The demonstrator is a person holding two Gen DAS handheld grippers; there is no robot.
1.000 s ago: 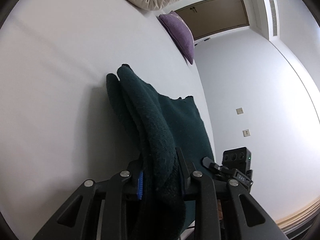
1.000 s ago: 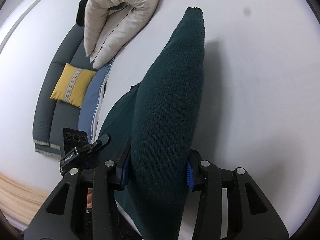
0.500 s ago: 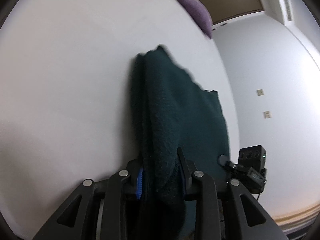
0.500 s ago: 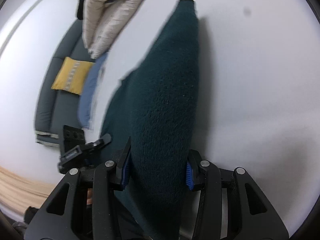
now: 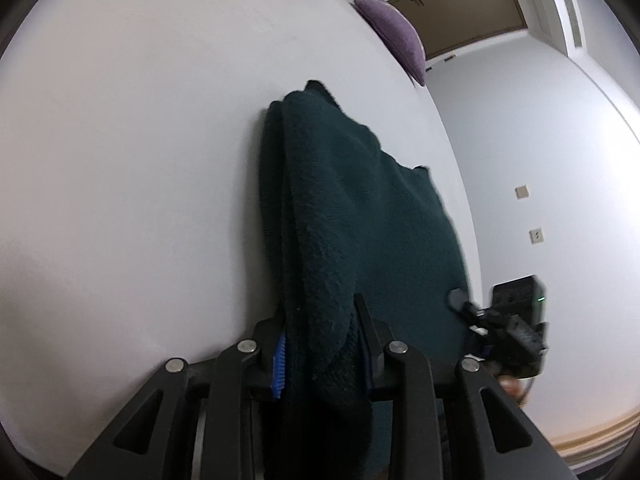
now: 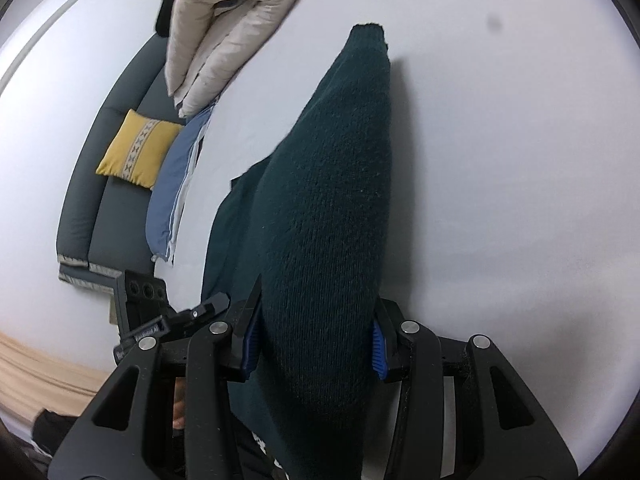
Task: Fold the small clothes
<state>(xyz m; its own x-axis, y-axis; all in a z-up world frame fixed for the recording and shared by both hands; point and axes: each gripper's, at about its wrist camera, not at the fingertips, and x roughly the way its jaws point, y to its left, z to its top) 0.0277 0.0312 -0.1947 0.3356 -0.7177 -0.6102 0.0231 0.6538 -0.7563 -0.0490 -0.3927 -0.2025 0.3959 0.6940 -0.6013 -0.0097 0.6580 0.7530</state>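
Note:
A dark green knitted sweater (image 5: 360,216) lies stretched over the white bed (image 5: 140,160). In the left wrist view my left gripper (image 5: 322,340) is shut on a bunched edge of it, blue pads pressing both sides. In the right wrist view the sweater (image 6: 328,208) runs away from me as a thick rounded fold with a cuff end at the far tip. My right gripper (image 6: 314,340) is shut on that fold. Each view shows the other gripper beside the sweater: the right gripper (image 5: 516,328) and the left gripper (image 6: 160,316).
A cream puffy jacket (image 6: 224,24) lies folded at the far end of the bed, with a blue garment (image 6: 176,184) along the bed's edge. A purple cushion (image 5: 396,36) sits at the far corner. A grey sofa (image 6: 108,160) with a yellow cushion (image 6: 140,148) stands beyond.
Both grippers have moved across the bed and a little lower, carrying the sweater with them. The jacket and purple cushion have shifted in view. Both grips hold unchanged.

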